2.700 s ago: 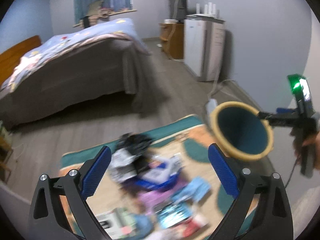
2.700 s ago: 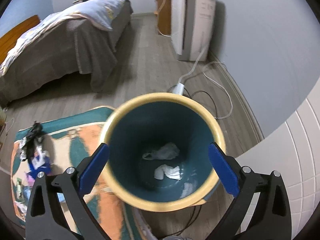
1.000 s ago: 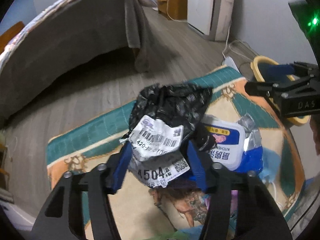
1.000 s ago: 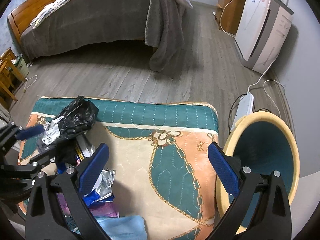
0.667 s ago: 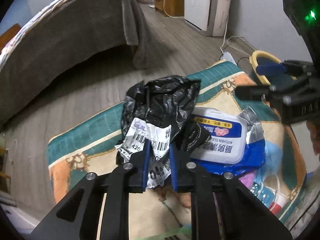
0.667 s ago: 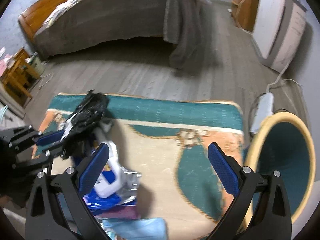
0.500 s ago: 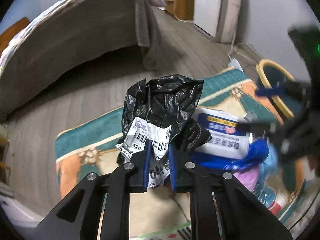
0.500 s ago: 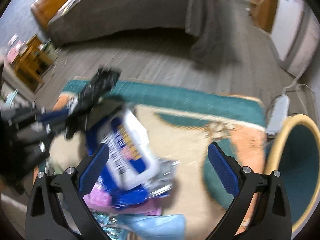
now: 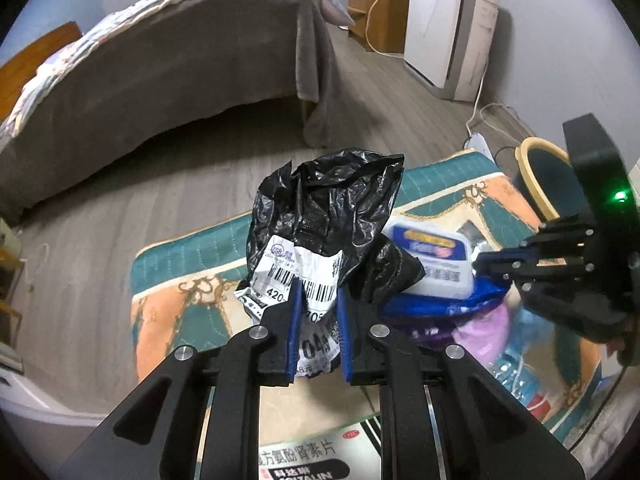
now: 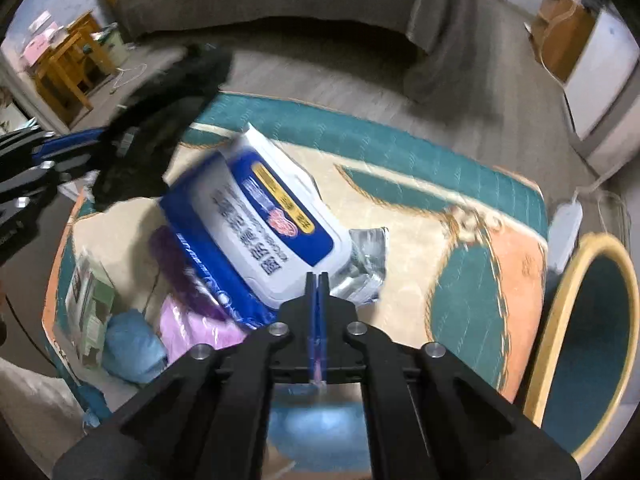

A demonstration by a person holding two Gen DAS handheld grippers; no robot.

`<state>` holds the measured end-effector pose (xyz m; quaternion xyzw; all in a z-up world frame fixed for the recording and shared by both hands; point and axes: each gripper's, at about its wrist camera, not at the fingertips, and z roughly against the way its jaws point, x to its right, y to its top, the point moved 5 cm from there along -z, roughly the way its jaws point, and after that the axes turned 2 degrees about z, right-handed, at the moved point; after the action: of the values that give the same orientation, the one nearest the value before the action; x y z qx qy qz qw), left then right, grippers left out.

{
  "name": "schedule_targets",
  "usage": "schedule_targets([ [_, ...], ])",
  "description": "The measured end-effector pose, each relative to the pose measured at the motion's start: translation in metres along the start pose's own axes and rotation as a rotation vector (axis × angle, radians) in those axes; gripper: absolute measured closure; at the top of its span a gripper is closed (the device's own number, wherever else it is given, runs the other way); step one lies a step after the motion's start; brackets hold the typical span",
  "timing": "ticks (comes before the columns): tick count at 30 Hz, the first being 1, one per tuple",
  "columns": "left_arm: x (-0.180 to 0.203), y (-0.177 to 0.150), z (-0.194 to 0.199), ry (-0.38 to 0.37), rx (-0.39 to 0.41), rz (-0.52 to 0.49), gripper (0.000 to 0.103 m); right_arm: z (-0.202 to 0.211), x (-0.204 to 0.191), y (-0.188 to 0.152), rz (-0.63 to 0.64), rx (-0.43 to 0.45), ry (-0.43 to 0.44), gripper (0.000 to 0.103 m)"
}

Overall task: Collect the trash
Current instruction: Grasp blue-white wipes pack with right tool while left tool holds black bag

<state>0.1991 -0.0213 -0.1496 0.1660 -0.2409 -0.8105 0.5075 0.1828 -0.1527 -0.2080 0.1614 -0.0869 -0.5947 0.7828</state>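
Note:
My left gripper [image 9: 319, 302] is shut on a crumpled black plastic bag with a white barcode label [image 9: 324, 220] and holds it up above the rug. In the right wrist view the bag [image 10: 160, 96] is a dark blur at the upper left. My right gripper [image 10: 318, 280] is shut on the edge of a blue and white wet-wipes pack [image 10: 260, 220] and lifts it off the pile; the pack also shows in the left wrist view [image 9: 432, 256]. The teal bin with a yellow rim [image 10: 592, 344] stands on the floor at the rug's right edge.
A patterned teal and orange rug [image 10: 472, 240] holds more trash: a pink wrapper [image 10: 192, 328], a blue cloth [image 10: 128, 344], a silver foil pack [image 10: 364, 264], a medicine box [image 9: 304, 464]. A bed [image 9: 160, 60] lies behind, a white appliance [image 9: 448, 32] and a power strip [image 10: 564, 220] at the right.
My left gripper closed on the black bag and lifted it. My right gripper moved from beside the bin to the pile, closed on the wipes pack and tilted it up.

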Motion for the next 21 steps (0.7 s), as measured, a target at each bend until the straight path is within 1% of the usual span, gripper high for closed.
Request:
schedule_targets([
  [1, 0.000, 0.000, 0.002, 0.001, 0.004, 0.003, 0.086, 0.000, 0.001, -0.003, -0.004, -0.008, 0.005, 0.103],
  [3, -0.001, -0.002, 0.007, 0.005, 0.013, 0.010, 0.086, 0.005, 0.002, -0.006, 0.002, 0.003, 0.007, 0.103],
  [7, -0.004, -0.001, 0.015, 0.011, 0.031, 0.029, 0.086, 0.022, 0.008, -0.003, -0.003, 0.059, -0.017, 0.103],
  [11, -0.010, -0.001, 0.018, 0.016, 0.037, 0.048, 0.086, 0.033, 0.017, 0.000, -0.006, 0.082, -0.048, 0.103],
  [12, -0.011, -0.001, 0.017, 0.016, 0.036, 0.051, 0.086, 0.036, 0.016, 0.000, 0.002, 0.090, -0.048, 0.103],
  [13, -0.011, -0.001, 0.017, 0.015, 0.036, 0.055, 0.086, 0.040, 0.013, 0.000, 0.020, 0.105, -0.026, 0.102],
  [14, -0.013, 0.000, 0.016, 0.012, 0.037, 0.061, 0.086, 0.043, 0.007, 0.000, 0.044, 0.109, -0.021, 0.096],
  [15, -0.012, 0.001, 0.016, 0.010, 0.038, 0.065, 0.086, 0.042, 0.005, -0.001, 0.071, 0.107, -0.057, 0.083],
  [16, -0.013, 0.002, 0.015, 0.007, 0.040, 0.069, 0.086, 0.040, 0.008, -0.001, 0.074, 0.105, -0.082, 0.077],
  [17, -0.013, 0.002, 0.015, 0.006, 0.040, 0.070, 0.086, 0.038, 0.010, 0.001, 0.062, 0.102, -0.082, 0.068],
  [19, -0.011, 0.002, 0.013, 0.007, 0.038, 0.062, 0.086, 0.031, 0.020, 0.005, 0.021, 0.090, -0.076, 0.057],
  [20, -0.011, 0.001, 0.013, 0.007, 0.037, 0.055, 0.086, 0.027, 0.023, 0.006, 0.015, 0.079, -0.081, 0.046],
  [21, -0.010, 0.001, 0.013, 0.008, 0.036, 0.045, 0.086, 0.024, 0.024, 0.007, 0.016, 0.073, -0.088, 0.039],
])
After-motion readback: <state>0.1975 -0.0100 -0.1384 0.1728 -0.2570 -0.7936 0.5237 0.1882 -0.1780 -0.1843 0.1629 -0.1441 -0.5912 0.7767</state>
